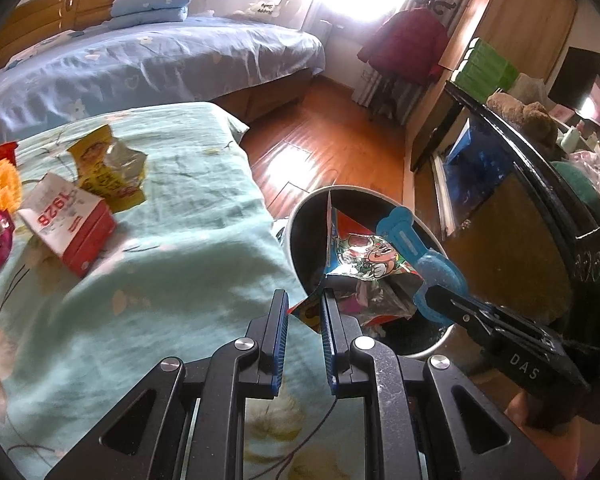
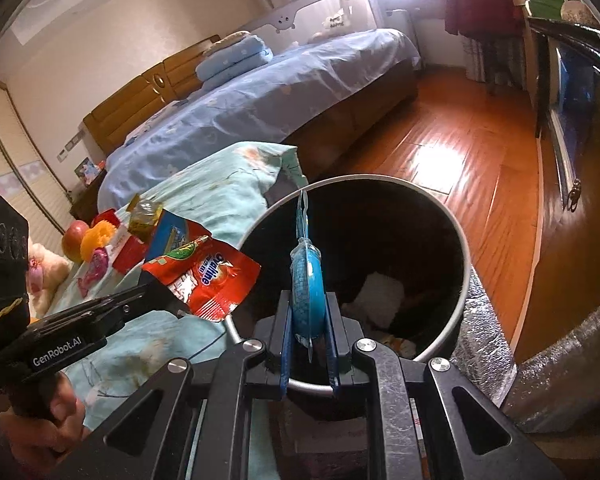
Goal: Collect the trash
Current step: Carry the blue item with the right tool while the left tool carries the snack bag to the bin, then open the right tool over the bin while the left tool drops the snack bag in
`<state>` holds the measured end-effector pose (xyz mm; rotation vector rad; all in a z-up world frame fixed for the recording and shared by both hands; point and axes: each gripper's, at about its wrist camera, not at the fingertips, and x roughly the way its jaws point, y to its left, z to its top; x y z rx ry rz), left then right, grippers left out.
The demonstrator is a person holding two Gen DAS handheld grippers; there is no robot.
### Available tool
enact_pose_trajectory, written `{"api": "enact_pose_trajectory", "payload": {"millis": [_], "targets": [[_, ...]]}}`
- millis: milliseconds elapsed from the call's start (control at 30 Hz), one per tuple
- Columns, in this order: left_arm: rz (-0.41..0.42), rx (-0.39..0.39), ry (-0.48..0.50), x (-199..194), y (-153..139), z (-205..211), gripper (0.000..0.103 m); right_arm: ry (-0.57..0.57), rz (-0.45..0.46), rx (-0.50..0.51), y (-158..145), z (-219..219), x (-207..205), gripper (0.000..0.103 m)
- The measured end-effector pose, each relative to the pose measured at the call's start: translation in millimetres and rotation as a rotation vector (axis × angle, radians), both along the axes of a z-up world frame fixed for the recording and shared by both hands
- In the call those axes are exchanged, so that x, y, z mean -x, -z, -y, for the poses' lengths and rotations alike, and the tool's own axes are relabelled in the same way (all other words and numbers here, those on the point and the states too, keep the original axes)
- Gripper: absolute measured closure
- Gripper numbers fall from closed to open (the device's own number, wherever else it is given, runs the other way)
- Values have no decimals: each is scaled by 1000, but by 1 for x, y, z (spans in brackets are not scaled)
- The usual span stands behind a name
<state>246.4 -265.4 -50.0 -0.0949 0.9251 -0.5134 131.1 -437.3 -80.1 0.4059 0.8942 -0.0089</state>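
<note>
Teal bedspread (image 1: pixel 172 208) beside wooden floor (image 2: pixel 460 168) — both tongs pinch wrappers over the bin (image 2: pixel 466 256).

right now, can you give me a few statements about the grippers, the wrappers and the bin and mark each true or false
1. The left gripper is shut on a red snack wrapper. True.
2. The right gripper is empty, jaws wide open. False: it is shut on a blue plastic package.
3. The blue package hangs over the open mouth of the trash bin. True.
4. The bin stands on top of the bed. False: it stands on the wood floor beside the teal bedspread.
5. No trash is left on the bedspread. False: a red and white box and a yellow wrapper lie there.
</note>
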Motion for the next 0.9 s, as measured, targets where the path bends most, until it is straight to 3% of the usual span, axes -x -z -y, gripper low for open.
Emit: {"api": "enact_pose_trajectory", "payload": {"millis": [900], "targets": [[-17, -41, 37, -34, 11, 42, 88, 51, -58, 1, 15, 30, -26, 89]]}}
